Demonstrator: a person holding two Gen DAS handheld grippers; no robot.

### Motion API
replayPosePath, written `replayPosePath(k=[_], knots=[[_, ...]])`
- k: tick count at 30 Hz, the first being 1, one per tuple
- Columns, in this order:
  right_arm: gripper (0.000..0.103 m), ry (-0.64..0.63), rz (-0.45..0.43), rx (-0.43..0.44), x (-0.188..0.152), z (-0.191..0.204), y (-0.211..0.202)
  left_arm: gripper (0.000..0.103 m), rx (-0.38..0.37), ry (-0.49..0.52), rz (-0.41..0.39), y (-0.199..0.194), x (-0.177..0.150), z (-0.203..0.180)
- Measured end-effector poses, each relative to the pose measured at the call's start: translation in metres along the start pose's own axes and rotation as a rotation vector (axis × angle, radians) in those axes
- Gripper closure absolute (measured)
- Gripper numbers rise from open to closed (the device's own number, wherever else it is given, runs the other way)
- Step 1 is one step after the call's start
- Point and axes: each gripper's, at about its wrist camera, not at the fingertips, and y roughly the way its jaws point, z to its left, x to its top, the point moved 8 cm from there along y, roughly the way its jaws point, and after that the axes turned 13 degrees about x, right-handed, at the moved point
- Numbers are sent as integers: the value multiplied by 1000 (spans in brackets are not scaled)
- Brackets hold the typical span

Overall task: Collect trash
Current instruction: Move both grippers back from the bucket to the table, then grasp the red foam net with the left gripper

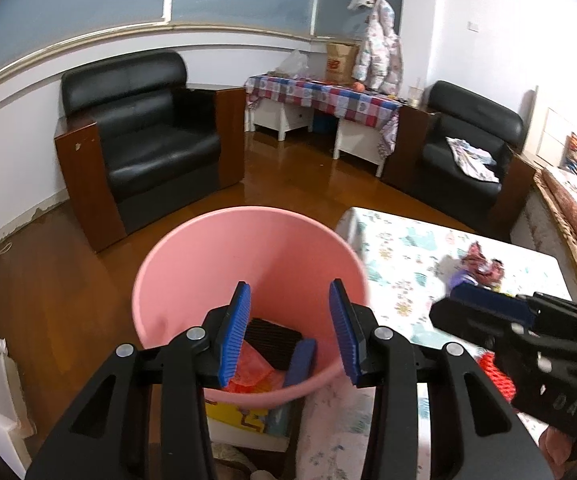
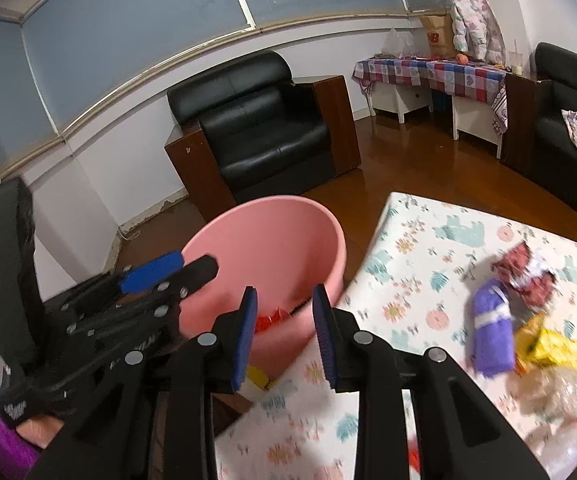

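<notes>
Pink bucket (image 1: 248, 264): beside the tabletop (image 2: 428, 240), some trash already inside.
Wrappers (image 2: 492, 324): heaped on the tabletop, right of the bucket.
Right tool (image 2: 284, 336): part open, empty, nearer the wrappers.
Left tool (image 1: 288, 328): wide open, empty, over the bucket.

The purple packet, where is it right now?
In the right wrist view the purple packet lies on the patterned table cover, right of the pink bin, between a dark red wrapper and a yellow wrapper.

Black armchair (image 1: 144, 136), checked-cloth side table (image 1: 320, 98), hanging jacket (image 1: 380, 48).
</notes>
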Motion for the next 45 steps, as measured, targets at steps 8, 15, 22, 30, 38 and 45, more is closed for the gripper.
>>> replayPosePath(k=[8, 15, 22, 30, 38, 45], knots=[[73, 9, -2, -75, -46, -20, -60, 62, -101, 56, -7, -20, -13, -43], [73, 46, -10, -184, -89, -54, -116, 62, -195, 94, 30, -32, -28, -79], [72, 135, -23, -237, -127, -87, -159, 62, -244, 166, 64, -36, -47, -114], [71, 198, -53, -307, -147, -116, -193, 62, -333, 274, 95, -46, -78, -157], [68, 250, -83, -311, -154, -135, -206, 62, -471, 424, 170, -60, -108, -188], [68, 274, -88, -297, -161, -143, -209, 62, -548, 444, 318, -54, -131, -201]])
